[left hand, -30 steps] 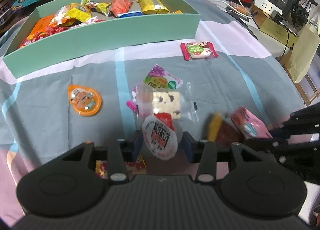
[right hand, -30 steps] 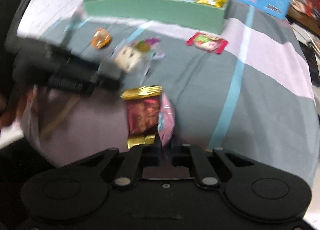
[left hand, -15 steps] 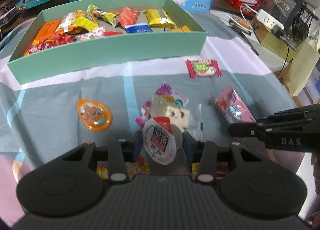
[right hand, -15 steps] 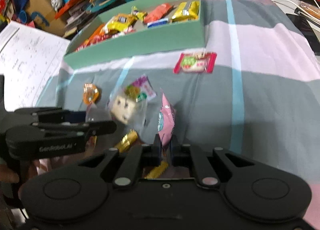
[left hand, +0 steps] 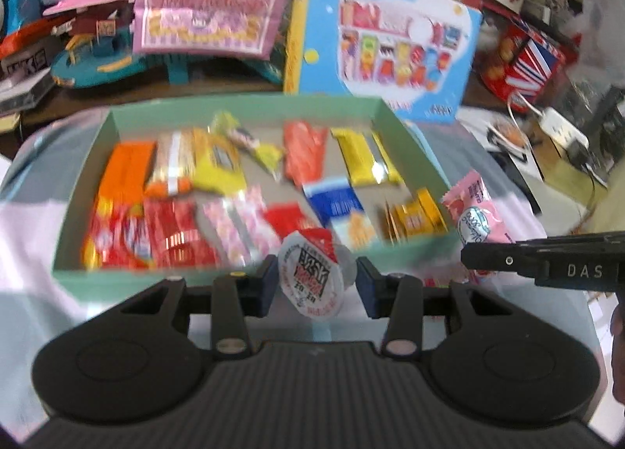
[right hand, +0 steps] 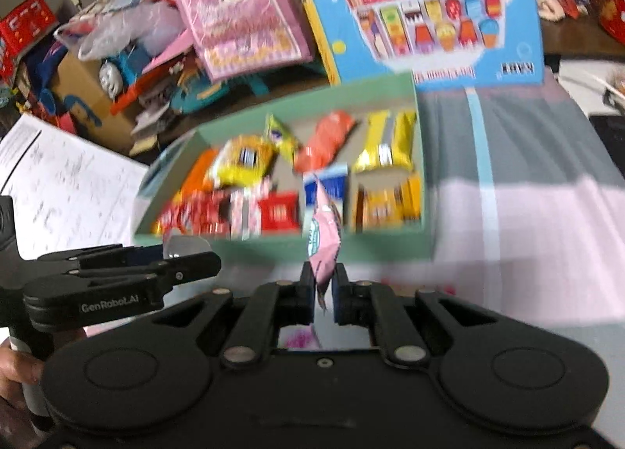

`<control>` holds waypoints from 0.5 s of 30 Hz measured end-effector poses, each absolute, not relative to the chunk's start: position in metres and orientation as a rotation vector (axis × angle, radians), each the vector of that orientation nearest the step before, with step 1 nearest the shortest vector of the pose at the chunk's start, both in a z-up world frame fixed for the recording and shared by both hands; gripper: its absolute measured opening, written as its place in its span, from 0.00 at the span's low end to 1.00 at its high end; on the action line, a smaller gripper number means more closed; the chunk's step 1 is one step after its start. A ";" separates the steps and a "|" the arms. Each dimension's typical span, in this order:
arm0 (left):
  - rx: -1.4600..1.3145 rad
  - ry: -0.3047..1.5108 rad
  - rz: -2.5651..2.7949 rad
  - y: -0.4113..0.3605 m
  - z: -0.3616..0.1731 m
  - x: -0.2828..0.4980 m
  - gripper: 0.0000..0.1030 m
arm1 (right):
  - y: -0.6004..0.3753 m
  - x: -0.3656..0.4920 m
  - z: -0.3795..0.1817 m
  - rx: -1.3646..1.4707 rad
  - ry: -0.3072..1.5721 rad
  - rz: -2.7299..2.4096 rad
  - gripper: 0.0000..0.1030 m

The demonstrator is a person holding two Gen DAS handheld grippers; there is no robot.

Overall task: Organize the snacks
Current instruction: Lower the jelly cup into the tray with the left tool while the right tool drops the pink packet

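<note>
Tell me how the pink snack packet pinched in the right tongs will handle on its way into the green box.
The pink packet is probably light: it stands up from a pinch at one end in the right tongs. The crinkly film looks floppy, so it may sag. Dropped into the green box, it should lie flat, not roll.

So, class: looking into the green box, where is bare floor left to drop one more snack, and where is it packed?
In the green box, bare floor shows along the far wall and between the orange-red packet and the gold bars. The near row, from the red packets to the small gold packets, is packed.
</note>
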State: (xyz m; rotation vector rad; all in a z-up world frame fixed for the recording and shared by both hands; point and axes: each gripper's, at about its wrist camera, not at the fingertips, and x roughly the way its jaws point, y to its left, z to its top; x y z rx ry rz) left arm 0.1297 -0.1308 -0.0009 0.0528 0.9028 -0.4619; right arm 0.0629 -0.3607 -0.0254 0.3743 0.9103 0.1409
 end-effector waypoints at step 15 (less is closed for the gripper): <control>0.065 0.939 -0.448 -0.160 -0.035 0.218 0.41 | -0.367 0.161 -0.060 0.393 0.953 0.108 0.08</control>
